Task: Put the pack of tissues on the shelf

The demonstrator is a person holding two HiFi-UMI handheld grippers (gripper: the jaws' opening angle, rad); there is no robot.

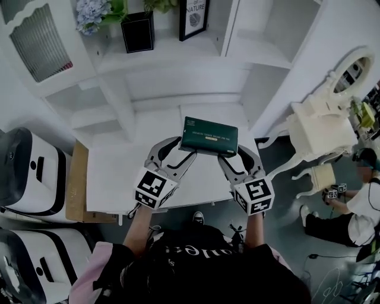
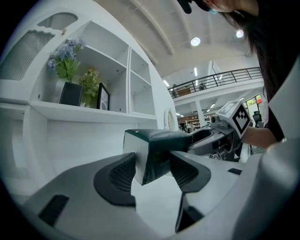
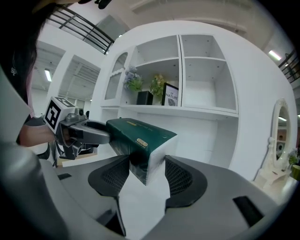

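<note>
The pack of tissues is a dark green box with white ends, held level above the white table in front of the shelf unit. My left gripper is shut on its left end and my right gripper is shut on its right end. In the left gripper view the pack is pinched between the left gripper's ribbed pads, with the right gripper beyond. In the right gripper view the pack sits in the right gripper, and the left gripper holds the far end.
On the wide shelf stand a black vase of flowers and a framed picture. Open compartments lie to the right. A white dressing table with a mirror and a seated person are at right. White machines stand at left.
</note>
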